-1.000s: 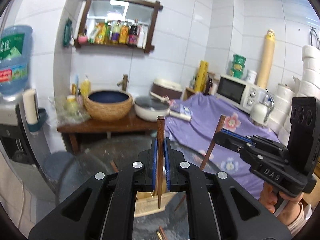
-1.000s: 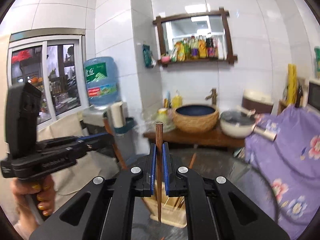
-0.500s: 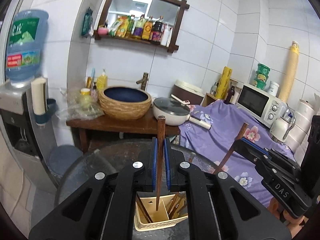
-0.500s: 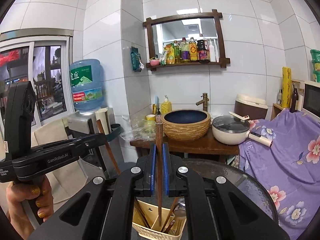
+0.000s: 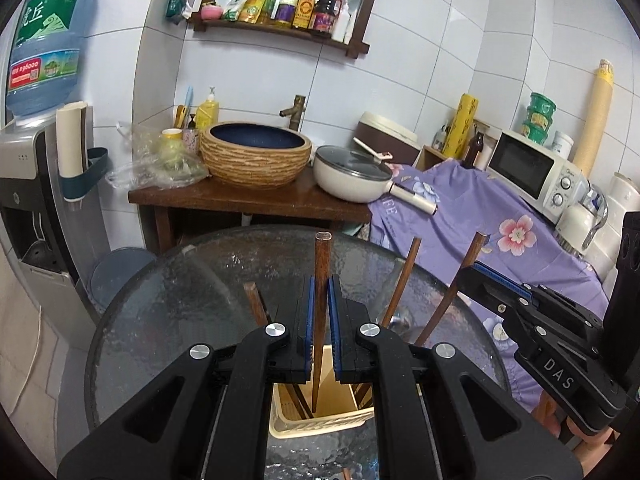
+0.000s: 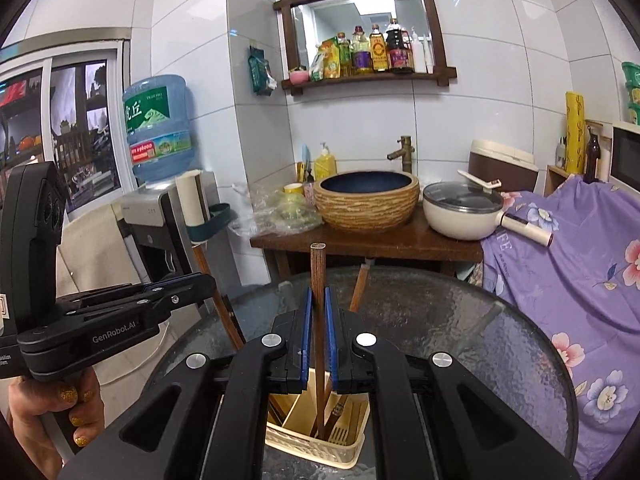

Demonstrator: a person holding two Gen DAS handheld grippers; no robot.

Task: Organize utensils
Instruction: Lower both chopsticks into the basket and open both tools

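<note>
- The left gripper (image 5: 319,330) was clamped on a dark wooden chopstick (image 5: 320,312), held upright between its blue pads, the thin tip pointing down into the cream utensil caddy (image 5: 320,420).
- The right gripper (image 6: 319,334) was likewise closed on a second wooden chopstick (image 6: 319,320), also upright, its lower end inside the same caddy (image 6: 312,446).
- In the right wrist view, that chopstick's tip stood beside what looked like a gold-coloured fork (image 6: 340,434) in the neighbouring compartment, though the fingers hid most of it.
- Other brown handles (image 5: 404,280) leaned out of the caddy at angles, one to the left and one to the right of the left gripper.
- The caddy sat on a round glass table (image 5: 180,300), near its close edge.
- A hand (image 6: 52,420) with glittery gold nails gripped the left gripper's handle in the right wrist view.
- Behind the table stood a wooden stand with a woven basin (image 5: 256,156) and a lidded white pan (image 5: 352,176).
</note>
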